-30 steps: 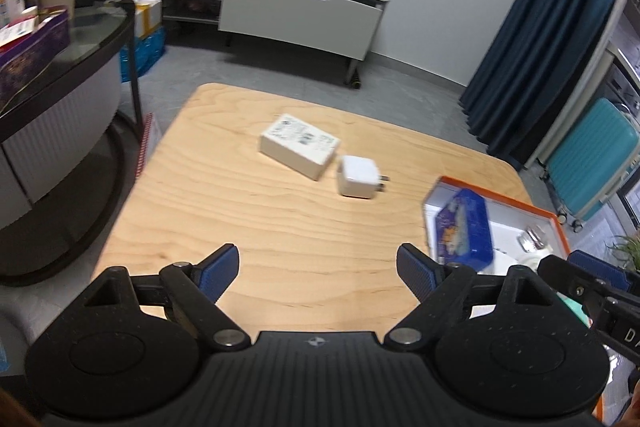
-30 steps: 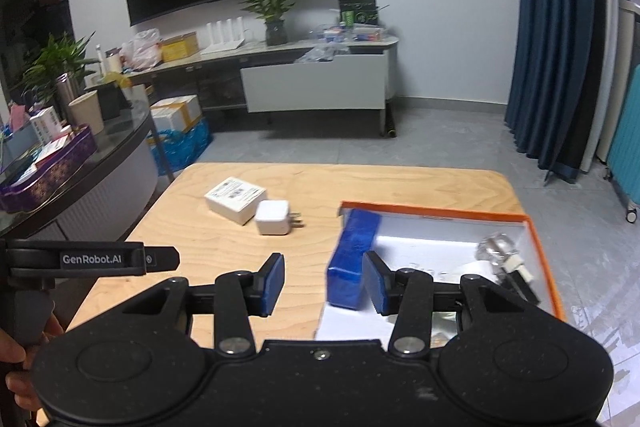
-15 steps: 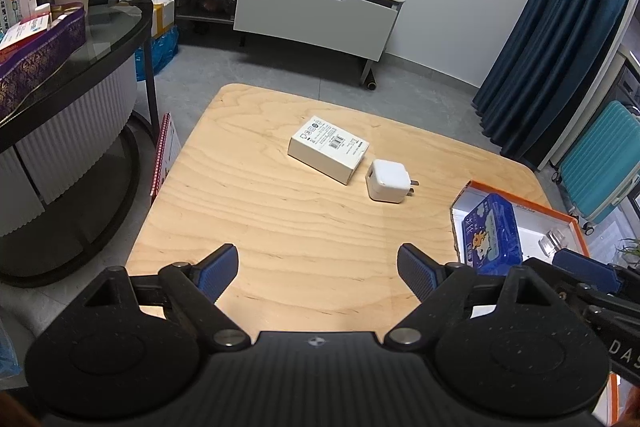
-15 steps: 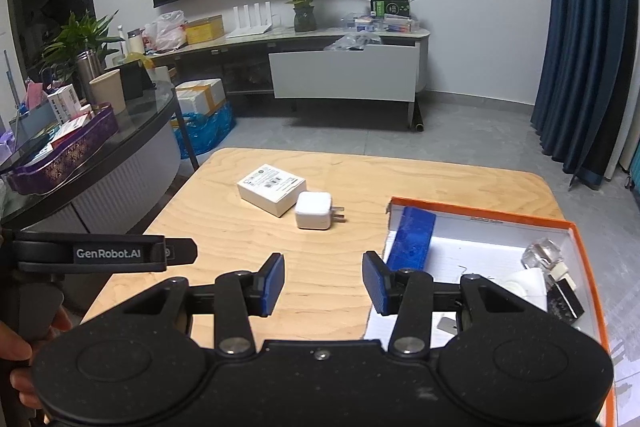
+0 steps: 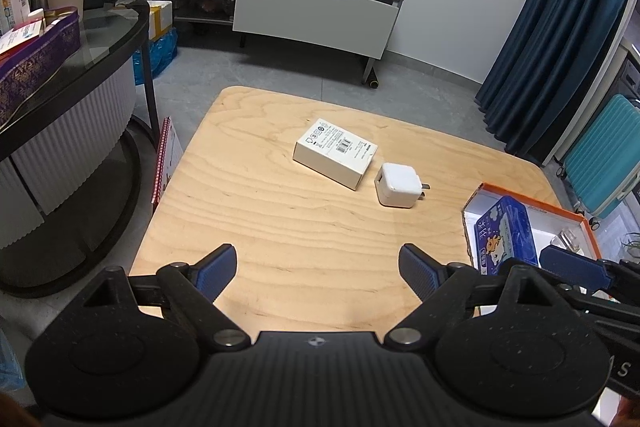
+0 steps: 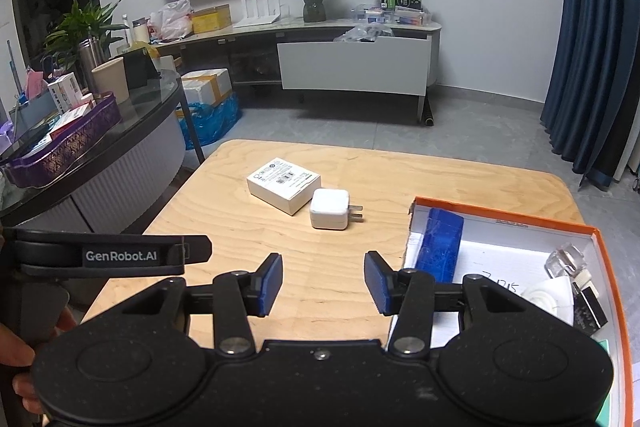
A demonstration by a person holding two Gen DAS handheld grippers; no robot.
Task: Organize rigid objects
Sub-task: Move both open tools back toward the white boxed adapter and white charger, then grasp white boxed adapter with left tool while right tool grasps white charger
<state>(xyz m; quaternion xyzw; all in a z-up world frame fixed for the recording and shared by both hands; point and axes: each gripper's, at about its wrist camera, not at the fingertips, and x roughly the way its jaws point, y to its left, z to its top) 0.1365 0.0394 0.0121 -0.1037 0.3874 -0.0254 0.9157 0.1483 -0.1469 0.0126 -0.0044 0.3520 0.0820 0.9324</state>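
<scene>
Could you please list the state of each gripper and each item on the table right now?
Left gripper: open, empty.
Right gripper: opening, nothing between the jaws.
White box: lying flat on the table.
Charger: beside the box, prongs out.
Orange tray: open-topped.
Blue tin: closed, in the tray.

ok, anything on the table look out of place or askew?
Two items sit loose on the table, outside the orange box: a white carton lying skewed to the table edge, and a white charger beside it. Nothing spilled or damaged.
</scene>
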